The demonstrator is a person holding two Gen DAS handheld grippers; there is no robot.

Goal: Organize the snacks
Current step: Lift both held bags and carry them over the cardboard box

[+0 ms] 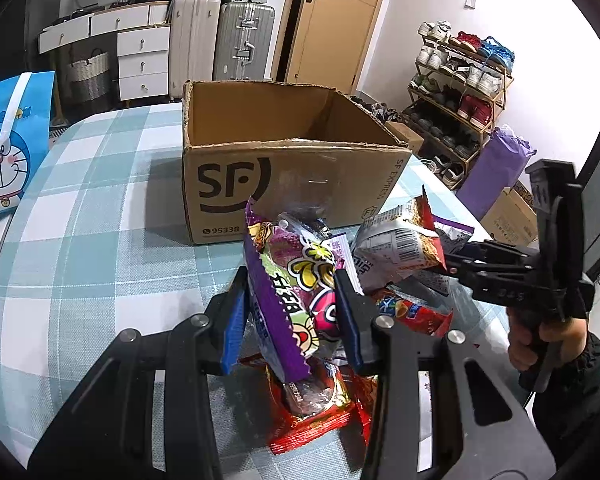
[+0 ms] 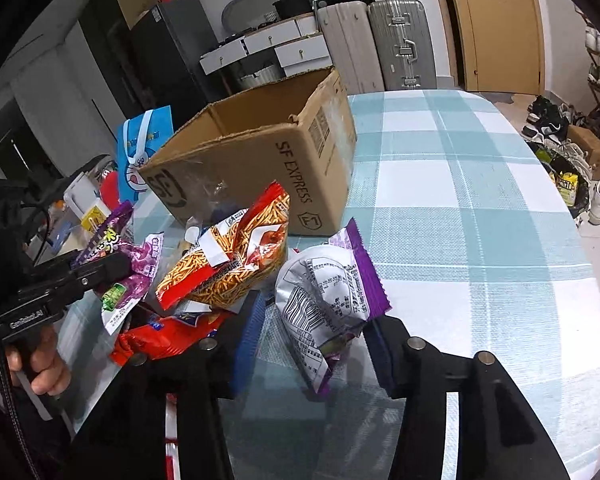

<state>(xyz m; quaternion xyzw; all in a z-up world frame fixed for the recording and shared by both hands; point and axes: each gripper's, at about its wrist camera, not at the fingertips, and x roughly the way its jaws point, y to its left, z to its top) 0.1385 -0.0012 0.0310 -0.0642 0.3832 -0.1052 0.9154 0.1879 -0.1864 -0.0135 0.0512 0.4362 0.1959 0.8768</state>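
An open SF cardboard box (image 1: 284, 160) stands on the checked tablecloth; it also shows in the right wrist view (image 2: 260, 152). My left gripper (image 1: 296, 312) is shut on a purple cartoon snack packet (image 1: 296, 292), held above a red packet (image 1: 311, 408). My right gripper (image 2: 315, 344) has its jaws around a purple and silver packet (image 2: 323, 296) that they seem to pinch. Beside it sit an orange noodle-stick bag (image 2: 236, 256) and a red packet (image 2: 168, 336). The right gripper shows at the right of the left view (image 1: 439, 256), at a silver packet (image 1: 395, 248).
A blue Doraemon bag (image 1: 8, 140) stands at the table's left. Suitcases (image 1: 244, 40), drawers and a door are behind the box. A shoe rack (image 1: 459, 80) and a purple bag (image 1: 491, 172) are at the right. Bare tablecloth (image 2: 479, 240) lies right of the box.
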